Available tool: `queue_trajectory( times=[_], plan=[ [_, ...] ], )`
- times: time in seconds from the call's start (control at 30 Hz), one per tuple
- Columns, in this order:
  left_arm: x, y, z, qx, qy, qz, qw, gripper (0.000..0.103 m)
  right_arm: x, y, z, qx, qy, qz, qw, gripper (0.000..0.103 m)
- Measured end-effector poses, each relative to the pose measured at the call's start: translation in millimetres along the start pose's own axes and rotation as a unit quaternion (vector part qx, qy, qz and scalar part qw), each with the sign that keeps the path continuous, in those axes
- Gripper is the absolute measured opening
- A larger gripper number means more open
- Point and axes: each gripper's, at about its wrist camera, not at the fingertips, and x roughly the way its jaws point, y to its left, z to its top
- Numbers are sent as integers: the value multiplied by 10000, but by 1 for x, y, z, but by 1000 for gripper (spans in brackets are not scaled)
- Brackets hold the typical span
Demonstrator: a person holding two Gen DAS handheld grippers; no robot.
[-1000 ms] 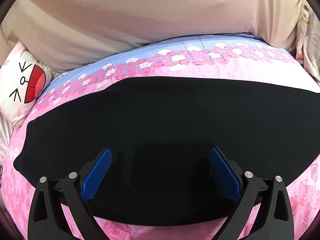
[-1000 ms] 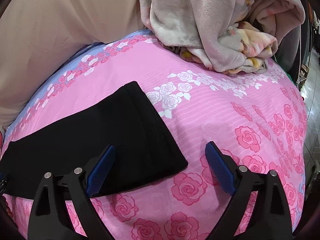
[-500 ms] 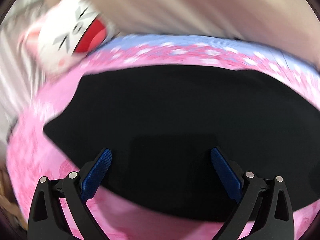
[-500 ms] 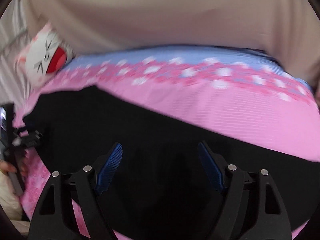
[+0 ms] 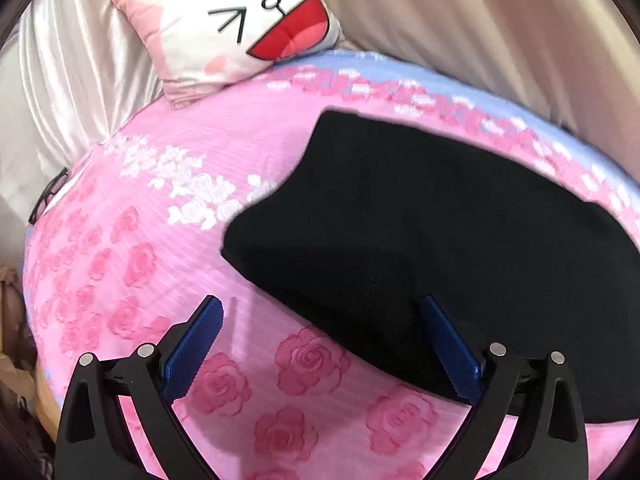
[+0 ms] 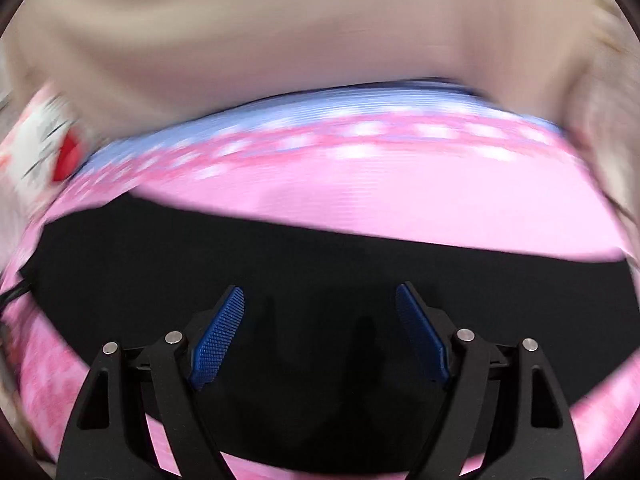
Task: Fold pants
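Black pants (image 5: 420,240) lie flat in a long strip on a pink rose-print bedsheet (image 5: 120,272). In the left wrist view one end of the strip sits ahead and to the right. My left gripper (image 5: 320,312) is open and empty, hovering over the near left edge of that end. In the blurred right wrist view the pants (image 6: 280,264) stretch across the whole frame. My right gripper (image 6: 320,300) is open and empty above the middle of the strip.
A white and pink cat-face cushion (image 5: 236,24) lies at the bed's far left, against beige and silver fabric (image 5: 72,80). Black glasses (image 5: 48,196) rest at the left bed edge. A beige cover (image 6: 320,32) runs along the far side.
The left view has swung left, from the strip's middle to its left end. The right gripper has moved left from the pants' right end to over the strip's middle. Both stay open.
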Motion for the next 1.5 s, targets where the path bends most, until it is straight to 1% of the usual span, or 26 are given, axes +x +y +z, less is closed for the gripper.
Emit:
queue_trajectory(
  times=[0.07,0.1,0.17,0.2,0.23,0.3,0.4,0.47,0.5,0.57,0.63,0.67,0.7,0.73,0.77,0.8,0.83,0.93,1.0,1.1,1.17,1.27,1.3,1.4,1.43,1.5],
  plan=[
    [-22,-8,4,68,-362,-7,9993,98,-25,-69,-6,603,-181,-675,9957,80],
    [-33,-16,4,172,-524,-12,9985,98,-39,-111,-11,966,-261,-1065,9893,81],
    [-49,-37,1,412,-741,-66,9964,98,-53,-169,-21,1456,-247,-1498,9776,81],
    [-54,-51,-1,523,-800,-124,9953,98,-56,-194,-26,1663,-178,-1603,9728,81],
    [-56,-66,-4,620,-808,-239,9945,98,-57,-210,-29,1765,-133,-1589,9713,81],
    [-53,-94,-9,782,-717,-491,9931,98,-52,-235,-36,1899,-42,-1324,9728,81],
    [-47,-135,-27,1057,-506,-781,9900,98,-35,-242,-41,1859,165,-1084,9764,81],
    [-45,-160,-42,1292,-410,-886,9868,98,-24,-240,-43,1711,218,-1139,9784,83],
    [-44,-170,-48,1422,-364,-884,9852,98,-22,-239,-41,1635,219,-1110,9800,85],
    [-43,-181,-56,1602,-331,-886,9825,98,-19,-239,-39,1596,216,-1018,9817,85],
    [-43,-190,-60,1679,-331,-882,9813,98,-12,-234,-36,1419,305,-1142,9828,84],
    [-43,-192,-62,1678,-328,-882,9813,98,-9,-229,-34,1283,336,-1154,9844,75],
    [-43,-192,-62,1642,-327,-905,9817,98,-9,-223,-34,1160,337,-1074,9869,61],
    [-42,-190,-61,1601,-319,-918,9823,98,-8,-221,-33,1203,329,-908,9880,45],
    [-41,-187,-60,1540,-303,-927,9832,98,-9,-220,-34,1275,311,-796,9882,38],
    [-41,-185,-60,1505,-289,-930,9838,98,-8,-221,-34,1410,304,-536,9881,21],
    [-41,-183,-60,1477,-275,-934,9842,98,-9,-221,-35,1523,281,-459,9869,19],
    [-41,-178,-57,1444,-292,-940,9846,98,-12,-220,-34,1722,177,-453,9839,18],
    [-44,-172,-54,1435,-352,-955,9844,98,-18,-217,-30,1849,73,-333,9822,18],
    [-47,-159,-51,1377,-421,-974,9848,98,-34,-193,-11,1759,-161,-100,9842,18],
    [-47,-149,-49,1301,-438,-1005,9854,98,-42,-161,8,1491,-262,69,9884,18],
    [-45,-136,-48,1173,-430,-1070,9864,98,-52,-98,33,912,-411,450,9940,18],
    [-44,-132,-48,1142,-421,-1081,9867,98,-54,-69,43,666,-453,637,9947,18],
    [-44,-119,-49,1092,-443,-1096,9870,98,-53,-4,59,147,-442,1050,9934,18],
    [-44,-116,-49,1077,-458,-1092,9871,98,-51,26,63,-75,-409,1243,9914,18],
    [-43,-104,-49,1005,-476,-1078,9879,98,-44,68,67,-415,-305,1490,9875,18]
  ],
)
